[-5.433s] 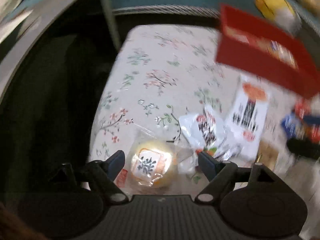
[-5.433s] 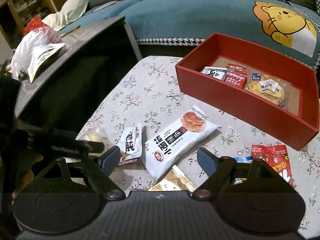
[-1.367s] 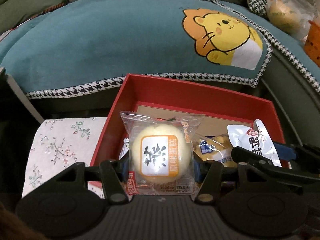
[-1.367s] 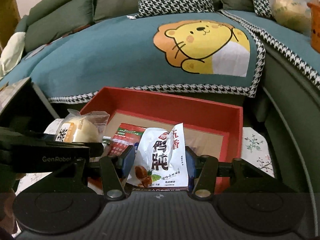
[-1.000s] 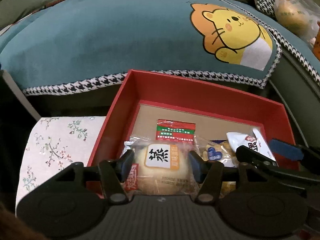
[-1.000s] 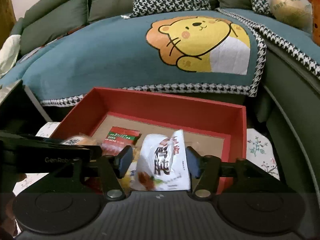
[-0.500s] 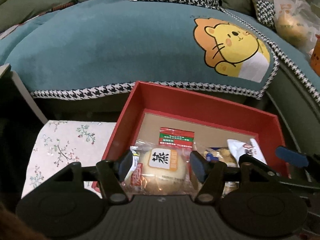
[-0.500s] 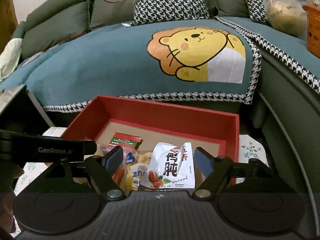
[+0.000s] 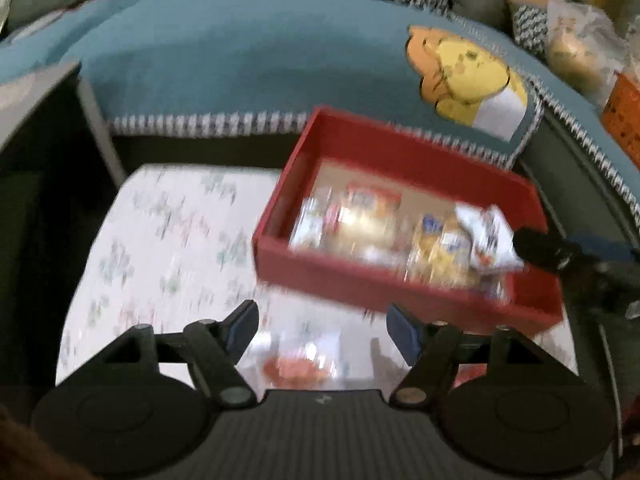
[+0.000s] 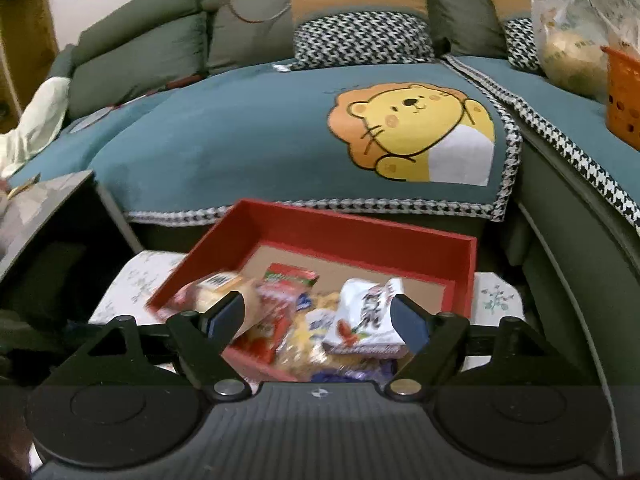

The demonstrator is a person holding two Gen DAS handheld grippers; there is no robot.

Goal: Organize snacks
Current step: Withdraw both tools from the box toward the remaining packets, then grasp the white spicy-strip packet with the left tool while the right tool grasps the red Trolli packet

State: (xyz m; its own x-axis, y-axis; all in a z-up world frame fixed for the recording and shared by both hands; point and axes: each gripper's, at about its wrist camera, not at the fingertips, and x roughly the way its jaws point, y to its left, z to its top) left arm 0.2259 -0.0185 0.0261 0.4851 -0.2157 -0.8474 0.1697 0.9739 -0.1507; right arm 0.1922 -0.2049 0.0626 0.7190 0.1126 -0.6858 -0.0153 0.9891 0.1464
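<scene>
Snack pkts point(image 10: 320, 320) piled in red box point(image 10: 360, 236)

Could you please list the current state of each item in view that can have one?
Left tongs: open, empty, jaws just opened.
Right tongs: open, empty, jaws just opened.
Red box: lidless, holding several snacks.
Round bun packet: lying in the box.
White snack pouch: released, resting in the box.

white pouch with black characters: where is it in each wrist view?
Left wrist: white pouch at the right end of the red box, blurred, right of centre.
Right wrist: low centre, in the box, just left of the right-hand fingertip.
Shared landmark: lion print on the sofa cover.
</scene>
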